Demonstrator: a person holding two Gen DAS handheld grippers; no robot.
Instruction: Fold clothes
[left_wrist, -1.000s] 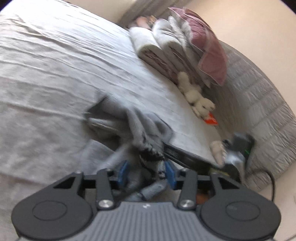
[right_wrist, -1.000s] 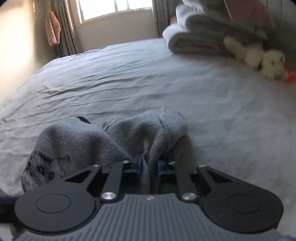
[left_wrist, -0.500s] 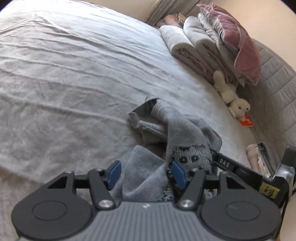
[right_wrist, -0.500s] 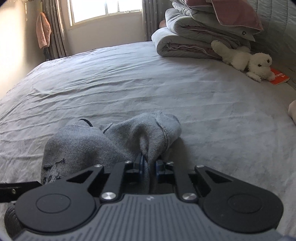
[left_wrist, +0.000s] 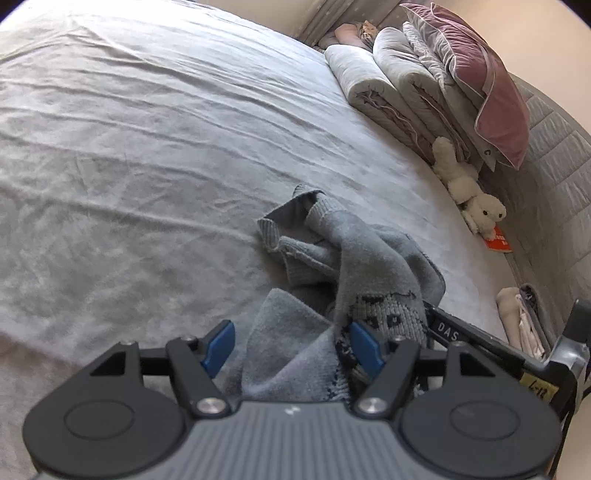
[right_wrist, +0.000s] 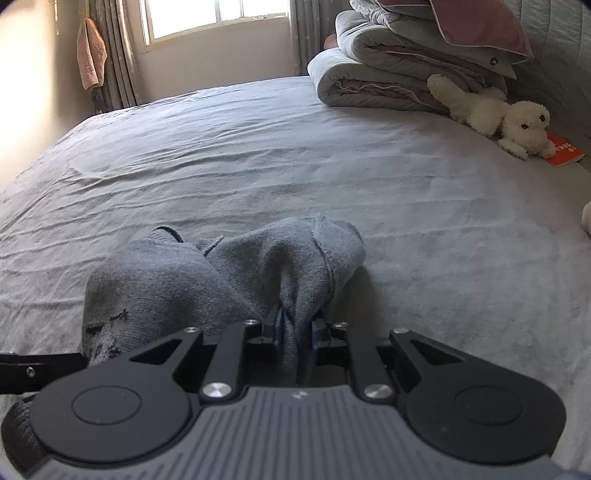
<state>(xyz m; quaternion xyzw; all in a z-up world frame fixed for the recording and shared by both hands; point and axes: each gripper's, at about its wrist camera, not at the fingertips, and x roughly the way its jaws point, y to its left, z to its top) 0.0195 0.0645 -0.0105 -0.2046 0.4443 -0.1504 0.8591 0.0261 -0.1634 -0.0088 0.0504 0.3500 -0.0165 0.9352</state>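
- The small grey knitted garment with a dark pattern (left_wrist: 373, 273) lies crumpled at about 6 o'clock on the wrinkled grey bedsheet (left_wrist: 147, 147); I see no fold made yet.
- My right gripper (right_wrist: 295, 332) is nearly closed, pinching a ridge of the knit.
- My left gripper (left_wrist: 291, 341) is opening; cloth bunches between its blue pads (left_wrist: 364, 345), not pressed.
- I judge everything is left: spread it flat, then fold.
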